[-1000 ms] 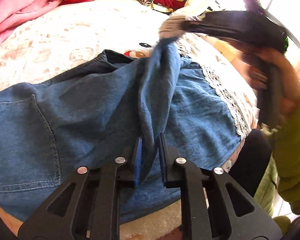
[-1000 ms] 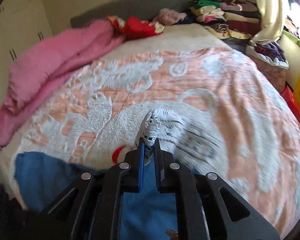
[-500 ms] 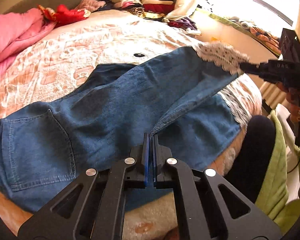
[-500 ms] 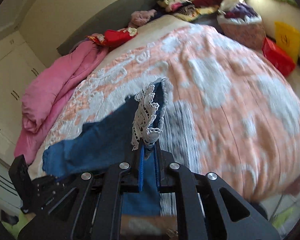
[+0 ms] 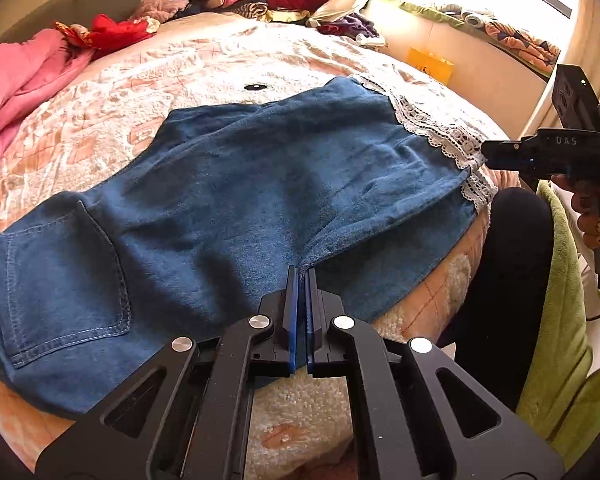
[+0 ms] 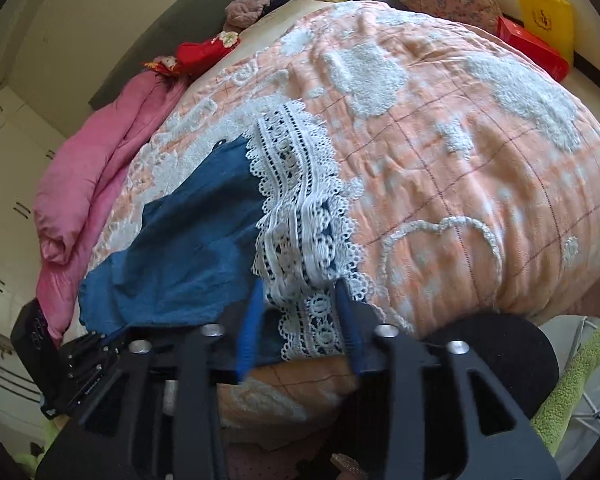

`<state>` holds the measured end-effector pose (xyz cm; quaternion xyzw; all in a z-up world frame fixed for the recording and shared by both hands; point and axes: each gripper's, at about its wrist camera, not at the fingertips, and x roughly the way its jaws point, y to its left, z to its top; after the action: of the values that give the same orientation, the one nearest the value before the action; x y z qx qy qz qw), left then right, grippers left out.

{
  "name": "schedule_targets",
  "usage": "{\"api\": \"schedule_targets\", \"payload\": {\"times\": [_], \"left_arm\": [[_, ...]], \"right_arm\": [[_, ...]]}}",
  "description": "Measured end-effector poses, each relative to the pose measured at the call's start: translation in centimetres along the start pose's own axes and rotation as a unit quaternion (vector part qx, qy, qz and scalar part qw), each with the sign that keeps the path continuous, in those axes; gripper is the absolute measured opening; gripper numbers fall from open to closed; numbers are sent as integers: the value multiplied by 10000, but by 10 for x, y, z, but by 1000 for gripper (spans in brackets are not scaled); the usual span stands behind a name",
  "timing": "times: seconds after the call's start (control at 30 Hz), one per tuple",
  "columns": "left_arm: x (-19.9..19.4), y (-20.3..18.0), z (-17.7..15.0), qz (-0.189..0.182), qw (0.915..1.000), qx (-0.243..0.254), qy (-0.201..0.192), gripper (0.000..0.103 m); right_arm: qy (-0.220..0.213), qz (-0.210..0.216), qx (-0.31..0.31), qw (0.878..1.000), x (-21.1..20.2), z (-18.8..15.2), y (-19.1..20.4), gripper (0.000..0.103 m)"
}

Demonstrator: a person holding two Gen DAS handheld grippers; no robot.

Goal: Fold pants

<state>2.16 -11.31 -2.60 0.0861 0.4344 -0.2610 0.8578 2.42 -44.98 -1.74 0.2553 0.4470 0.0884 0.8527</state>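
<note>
On the bed, the left gripper pinches the pants edge; the right gripper spreads around their lace hem.

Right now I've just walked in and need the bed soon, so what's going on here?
A person is folding blue denim pants on the bed with two handheld tools. The left tool is shut on a fold of denim at the near edge. The right tool is open, its fingers either side of the white lace hem.

Pants matt blue denim, white lace hem; bedspread tufted cloth.
</note>
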Motion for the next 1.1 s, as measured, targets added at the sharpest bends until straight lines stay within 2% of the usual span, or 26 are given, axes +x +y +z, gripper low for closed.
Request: {"api": "schedule_targets", "payload": {"times": [0.07, 0.17, 0.37, 0.57, 0.63, 0.7, 0.77, 0.87, 0.93, 1.03, 1.1], "left_arm": [[2, -2, 0, 19, 10000, 27, 29, 0], [1, -3, -2, 44, 10000, 54, 49, 0], [-16, -6, -5, -15, 9998, 214, -36, 0], [-5, -9, -16, -159, 9992, 273, 255, 0], [-1, -10, -18, -135, 9989, 307, 326, 2], [-1, -10, -20, -133, 9989, 257, 359, 4], [-9, -7, -21, -226, 9991, 126, 334, 6], [-24, 2, -21, -205, 9996, -40, 175, 21], [-35, 16, -21, -63, 9996, -257, 35, 31], [-44, 48, -21, 246, 9967, -768, -72, 39], [-44, 67, -22, 650, 9922, -1063, 14, 43]], "right_arm": [[6, 28, 62, 10000, 3, 2, -5, 37], [51, 18, 59, 10000, 6, 3, -8, 11], [-8, 94, -62, 9999, -17, -5, -8, 10], [281, -153, 52, 9995, -8, -18, -20, 11], [392, -260, 105, 9988, -2, -19, -22, 13], [493, -439, 41, 9978, -1, -20, -21, 20], [417, -493, 89, 9979, -9, -19, -23, 23], [20, -807, -218, 9965, -29, -14, -15, 25], [-187, -767, -571, 9952, -36, -11, 0, 26], [-173, -583, -1217, 9907, -25, -9, 31, 30], [20, -518, -1591, 9859, -6, -10, 50, 30]]}}
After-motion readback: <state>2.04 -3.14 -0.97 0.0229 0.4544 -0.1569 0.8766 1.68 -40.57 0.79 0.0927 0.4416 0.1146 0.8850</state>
